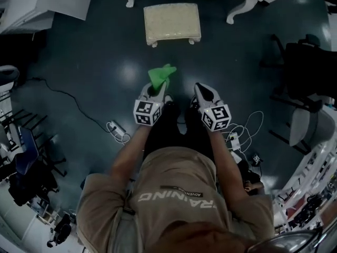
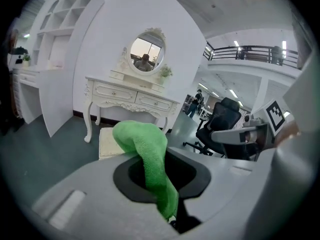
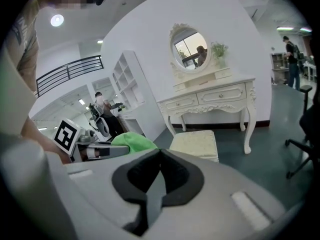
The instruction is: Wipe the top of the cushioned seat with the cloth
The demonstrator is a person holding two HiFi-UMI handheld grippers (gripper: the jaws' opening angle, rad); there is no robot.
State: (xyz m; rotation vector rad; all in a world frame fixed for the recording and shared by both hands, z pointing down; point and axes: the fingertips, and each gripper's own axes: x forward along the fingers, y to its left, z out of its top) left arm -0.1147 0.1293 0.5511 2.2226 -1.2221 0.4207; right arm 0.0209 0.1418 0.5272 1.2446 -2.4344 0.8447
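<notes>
Bright green cloth. Cream seat with white legs. Pale grey left gripper and right gripper, each with black-and-white square markers. Dark teal floor. White dressing table. Black office chair.

The only readable print is the pale word "TRAINING", seen upside down across the back of the person's tan fabric shirt, smaller lettering beside it illegible.
</notes>
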